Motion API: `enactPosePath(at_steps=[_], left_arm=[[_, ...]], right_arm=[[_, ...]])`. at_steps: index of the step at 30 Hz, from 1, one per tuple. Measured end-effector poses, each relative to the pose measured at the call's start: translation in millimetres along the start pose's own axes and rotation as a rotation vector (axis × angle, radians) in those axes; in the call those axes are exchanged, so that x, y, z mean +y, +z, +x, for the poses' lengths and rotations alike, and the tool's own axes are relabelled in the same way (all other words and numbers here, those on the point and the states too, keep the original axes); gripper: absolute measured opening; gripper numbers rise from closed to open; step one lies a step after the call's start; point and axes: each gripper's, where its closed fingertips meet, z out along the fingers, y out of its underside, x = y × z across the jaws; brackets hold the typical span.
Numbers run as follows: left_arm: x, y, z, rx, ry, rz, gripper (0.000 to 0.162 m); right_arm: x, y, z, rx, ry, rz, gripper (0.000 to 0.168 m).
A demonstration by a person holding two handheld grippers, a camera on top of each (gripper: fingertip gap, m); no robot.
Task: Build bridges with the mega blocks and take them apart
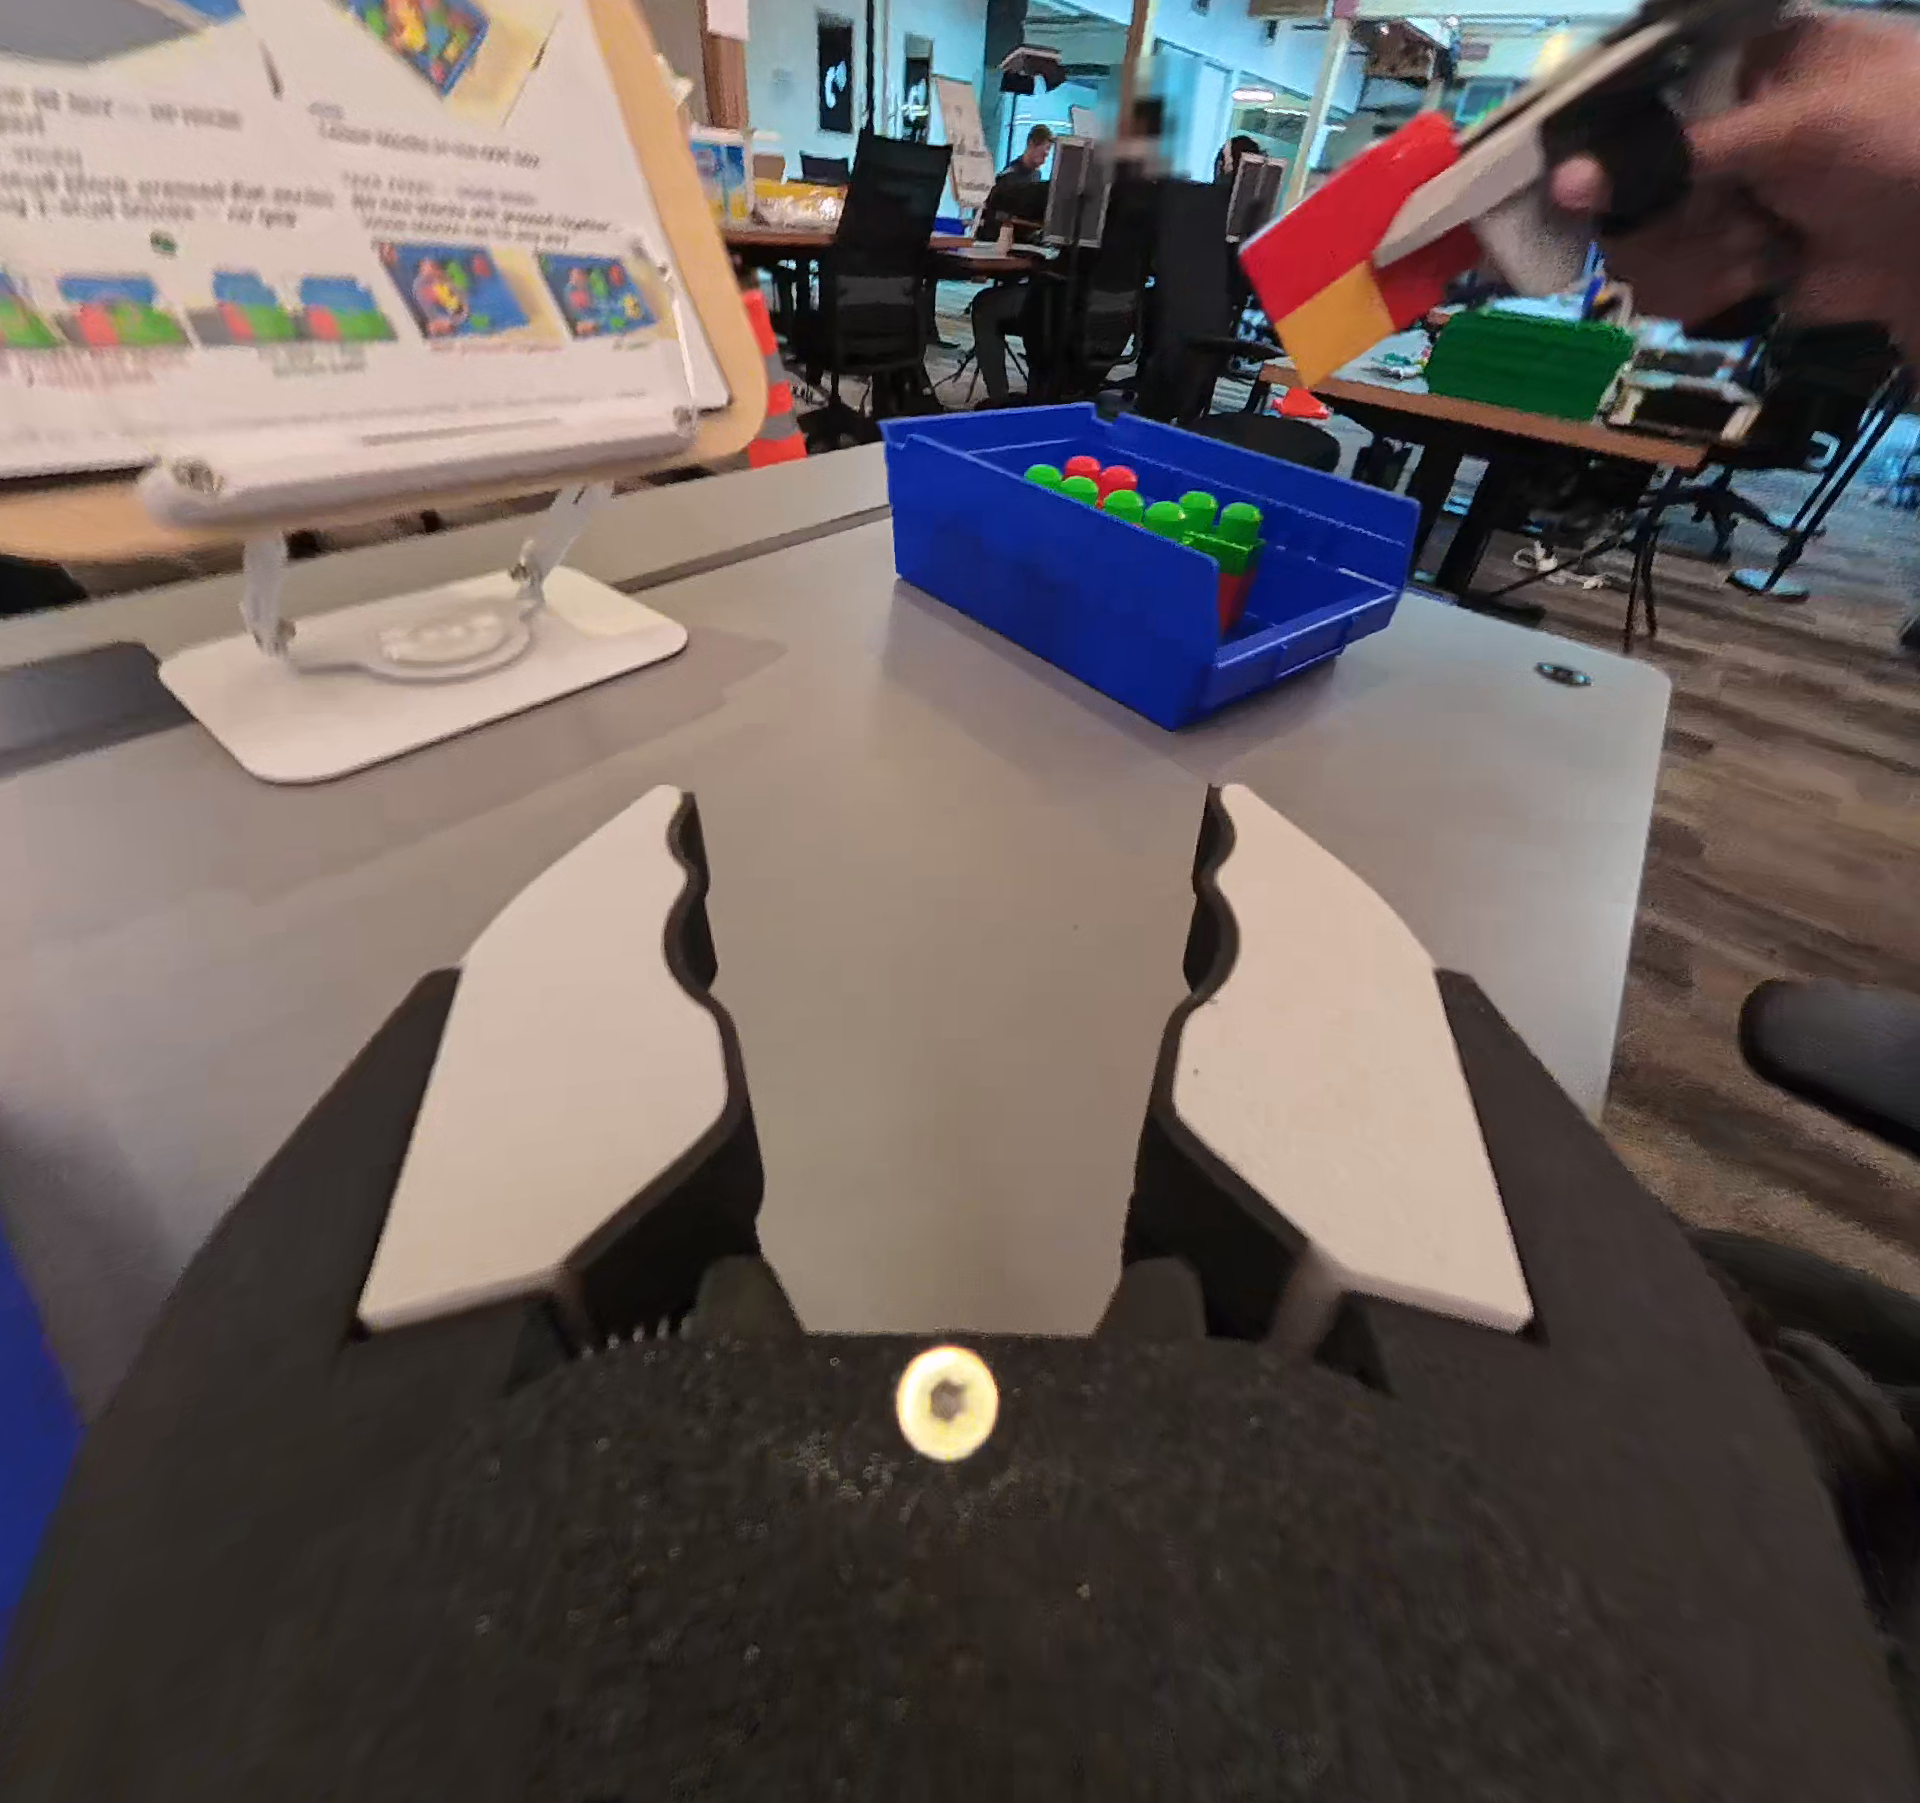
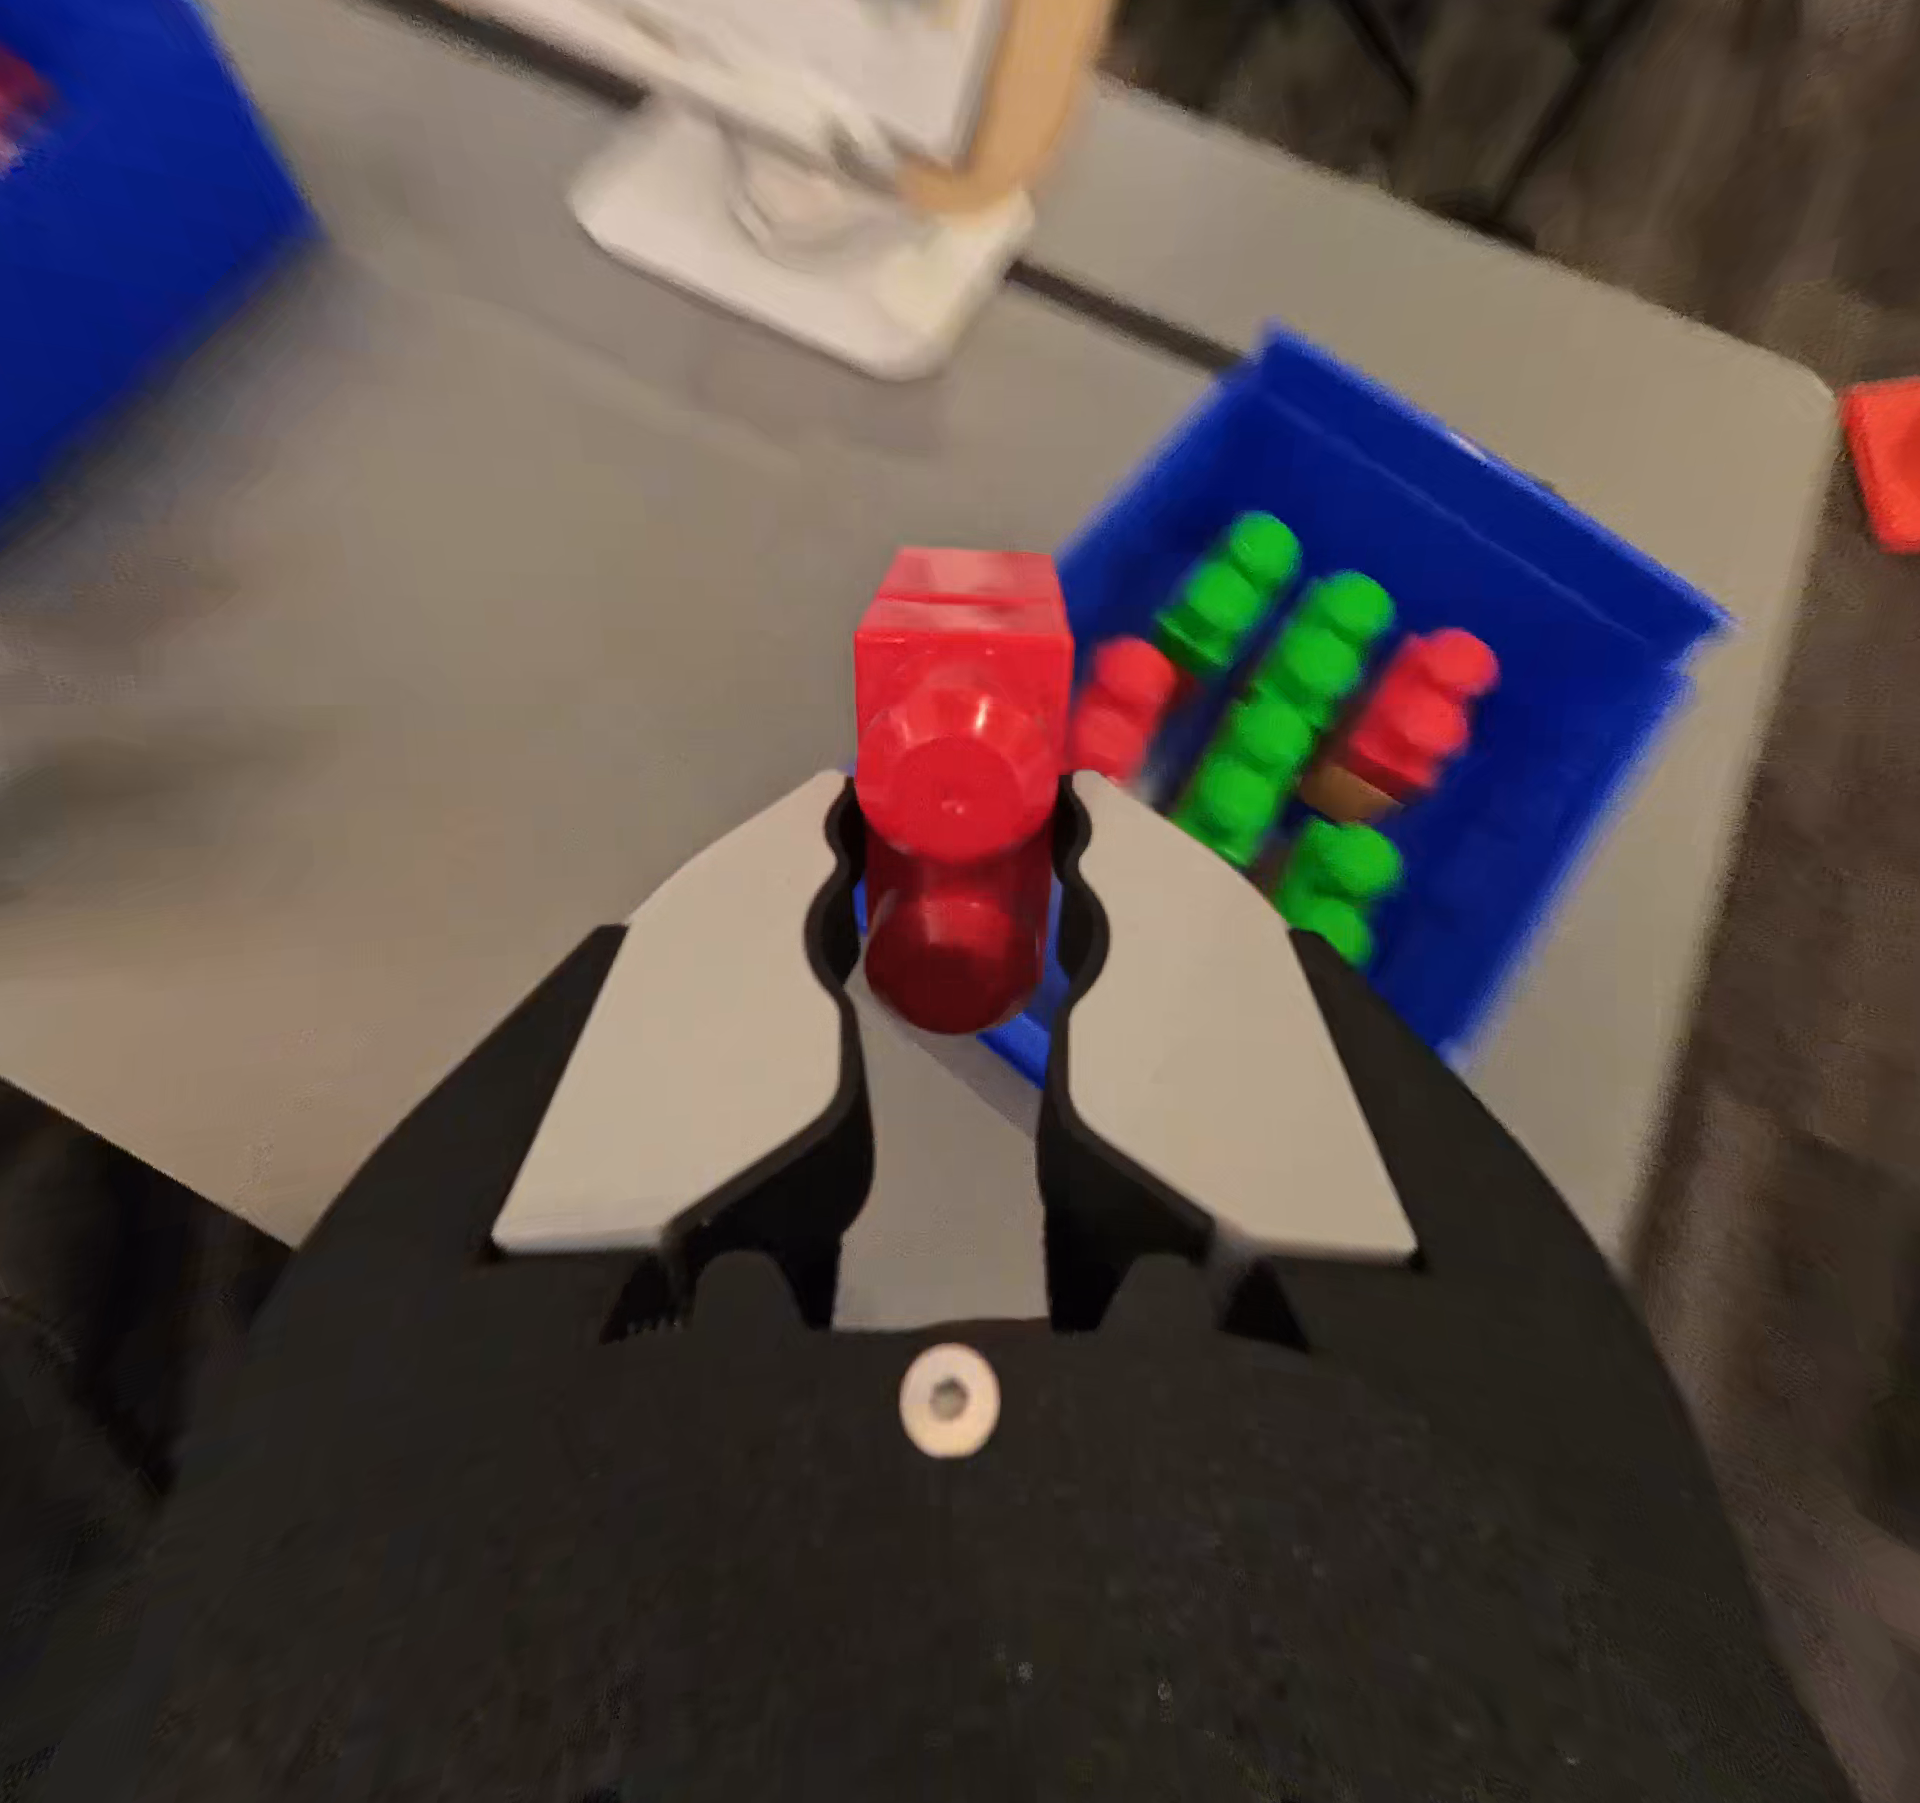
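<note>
No bridge standing anywhere on the grey counter (image 1: 935, 922); bare in front of the left claw (image 1: 948, 880), jaws wide apart and empty. Right claw (image 2: 958, 880) clamped on a red mega block (image 2: 961, 673), studs facing the camera, carried in the air near the blue bin (image 2: 1507, 548); from the left wrist view, a red piece with a yellow-orange part (image 1: 1345, 241) below it, so possibly two blocks joined. Green and red blocks (image 1: 1153, 506) loose in the bin. Cannot tell whether taken out for building or going back after dismantling. Judged either way: most blocks binned, one piece in hand. Instruction sheet on a stand (image 1: 416, 652) at the left.
</note>
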Motion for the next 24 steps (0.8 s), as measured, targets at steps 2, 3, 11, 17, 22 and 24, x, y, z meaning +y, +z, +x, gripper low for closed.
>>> enactPosePath(at_steps=[2,3,11,17,22,24], left_arm=[[-3,1,11,0.011,0.079,-0.002,0.087],[-3,2,17,0.019,0.104,-0.014,0.085],[-2,9,46,0.112,0.104,-0.071,0.082],[-4,12,47,0.153,0.072,-0.033,0.081],[4,15,48,0.187,0.018,-0.066,0.081],[12,17,47,0.191,-0.020,-0.123,0.081]], right_arm=[[13,7,29,0.025,-0.131,-0.149,0.035],[28,14,39,-0.001,-0.172,-0.262,0.035],[109,56,88,-0.088,-0.223,-0.784,0.035],[138,78,97,-0.135,-0.449,-0.890,0.035],[153,92,95,-0.178,-0.492,-0.920,0.035],[161,92,97,-0.194,-0.488,-0.948,0.035]])
